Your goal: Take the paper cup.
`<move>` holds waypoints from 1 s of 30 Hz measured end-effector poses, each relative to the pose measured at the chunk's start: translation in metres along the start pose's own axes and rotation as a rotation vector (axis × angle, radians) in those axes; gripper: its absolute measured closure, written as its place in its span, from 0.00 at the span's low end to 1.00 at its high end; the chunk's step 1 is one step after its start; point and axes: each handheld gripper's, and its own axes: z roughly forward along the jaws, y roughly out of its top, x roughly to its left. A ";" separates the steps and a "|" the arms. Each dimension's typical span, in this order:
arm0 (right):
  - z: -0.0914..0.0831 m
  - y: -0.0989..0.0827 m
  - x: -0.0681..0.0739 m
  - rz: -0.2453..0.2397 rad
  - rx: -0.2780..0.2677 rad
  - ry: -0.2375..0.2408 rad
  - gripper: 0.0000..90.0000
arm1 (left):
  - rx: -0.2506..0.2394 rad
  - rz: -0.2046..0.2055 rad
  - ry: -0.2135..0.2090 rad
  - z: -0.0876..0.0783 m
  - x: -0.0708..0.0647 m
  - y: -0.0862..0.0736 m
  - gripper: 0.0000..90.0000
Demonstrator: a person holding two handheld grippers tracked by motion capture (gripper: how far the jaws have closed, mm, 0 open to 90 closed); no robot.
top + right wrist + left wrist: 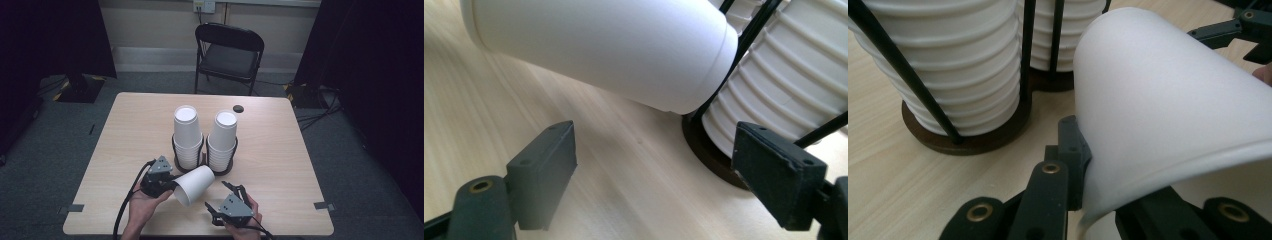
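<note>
Item: single paper cup (194, 185), lying on its side above the near table (280, 165), base pointing to the far right toward the two racked cup stacks (188, 137).

Left gripper (167, 186): fingers clamped on the cup's rim wall.

Right gripper (224, 196): fingers wide apart, empty, just right of the cup.

Step, as judged: cup lifted away from the stacks. Next calls for the right fingers to close around its base.
</note>
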 end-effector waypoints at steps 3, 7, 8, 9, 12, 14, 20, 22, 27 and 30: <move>0.002 0.001 0.003 -0.058 0.012 -0.026 0.19 | 0.022 -0.009 -0.017 0.001 -0.001 0.002 0.96; 0.004 0.004 0.008 -0.130 0.023 -0.050 0.19 | 0.068 0.003 -0.034 0.003 -0.002 0.006 0.96; 0.004 0.004 0.009 -0.158 0.025 -0.057 0.19 | 0.075 0.002 -0.039 0.004 -0.002 0.007 0.96; 0.004 0.005 0.010 -0.171 0.024 -0.057 0.19 | 0.089 0.002 -0.045 0.005 -0.003 0.007 0.96; 0.005 0.006 0.013 -0.207 0.021 -0.073 0.19 | 0.104 -0.001 -0.060 0.008 -0.006 0.007 0.96; 0.006 0.006 0.014 -0.228 0.020 -0.080 0.19 | 0.119 -0.002 -0.069 0.009 -0.006 0.008 0.96; 0.010 0.009 0.019 -0.283 0.018 -0.137 0.15 | 0.145 0.010 -0.082 0.010 -0.008 0.014 0.96; 0.011 0.009 0.019 -0.294 0.014 -0.122 0.15 | 0.159 0.019 -0.093 0.010 -0.008 0.015 0.96; 0.015 0.013 0.026 -0.402 0.033 -0.151 0.14 | 0.181 0.013 -0.118 0.012 -0.009 0.019 0.96; 0.017 0.015 0.030 -0.447 0.044 -0.163 0.14 | 0.199 0.034 -0.142 0.013 -0.010 0.021 0.95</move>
